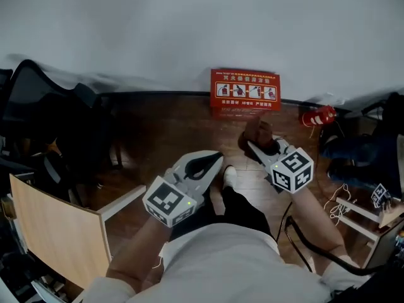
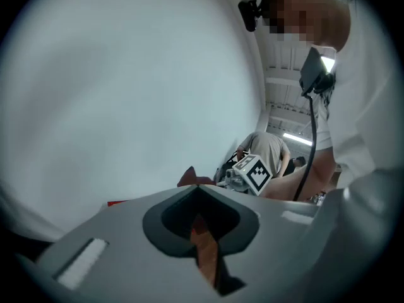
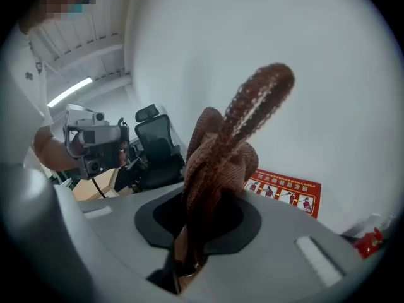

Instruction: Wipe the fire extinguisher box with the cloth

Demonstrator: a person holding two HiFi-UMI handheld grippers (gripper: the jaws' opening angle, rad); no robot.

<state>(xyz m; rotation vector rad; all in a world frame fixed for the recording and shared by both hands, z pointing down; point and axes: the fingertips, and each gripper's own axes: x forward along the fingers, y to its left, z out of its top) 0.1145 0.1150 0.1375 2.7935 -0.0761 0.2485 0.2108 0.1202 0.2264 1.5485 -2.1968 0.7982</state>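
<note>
Two-handed stance facing red fire extinguisher box at wall.
Pinching brown cloth in right gripper; holding left gripper jaws pressed together, empty.

A brown knitted cloth is seen clamped in the right gripper's closed jaws, the red fire extinguisher box standing against the white wall behind.

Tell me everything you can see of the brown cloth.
The cloth is reddish-brown with a coarse, knitted-looking weave, bunched into twisted folds. Its lower part is pinched between the shut jaws of the right gripper; the rest stands up past them, one fold ending in a rounded loop. It is held off the floor, apart from the red fire extinguisher box by the wall.
</note>
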